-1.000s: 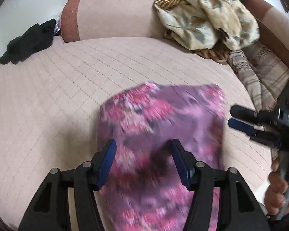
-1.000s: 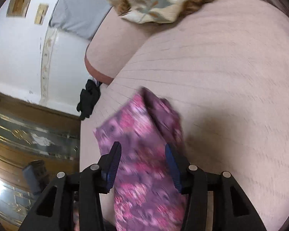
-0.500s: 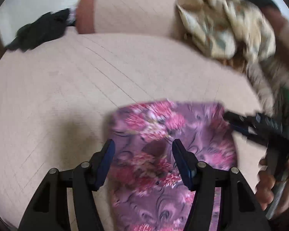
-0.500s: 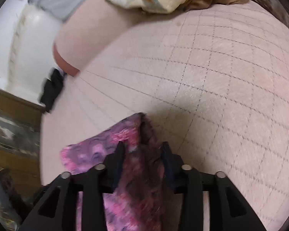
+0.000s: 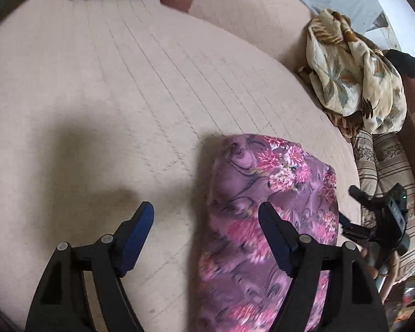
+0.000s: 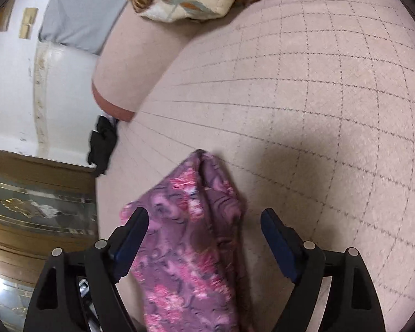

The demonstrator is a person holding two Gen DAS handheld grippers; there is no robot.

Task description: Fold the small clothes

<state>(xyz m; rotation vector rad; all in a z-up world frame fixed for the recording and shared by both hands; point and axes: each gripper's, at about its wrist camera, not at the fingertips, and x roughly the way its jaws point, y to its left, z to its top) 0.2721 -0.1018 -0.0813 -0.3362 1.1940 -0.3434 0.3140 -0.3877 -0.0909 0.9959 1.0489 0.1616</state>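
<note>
The purple flowered garment [image 5: 274,207] lies doubled over on the quilted pink sofa seat [image 5: 124,96], one fold apparently laid. The left gripper [image 5: 206,215] hangs over its left edge, jaws spread and opening, pinching nothing. The right gripper [image 6: 204,221] straddles the other edge, jaws likewise opening, cloth between them but unpressed. Next comes a fresh grasp on an edge for another fold.

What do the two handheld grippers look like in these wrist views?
Both are alike. The left gripper and right gripper each have two matte black plastic fingers with triangular cut-outs and silver pivot pins, and dark blue pads on the inner faces. In the left wrist view the right gripper's black body shows a small green light. No cables or sleeves are visible.
</note>
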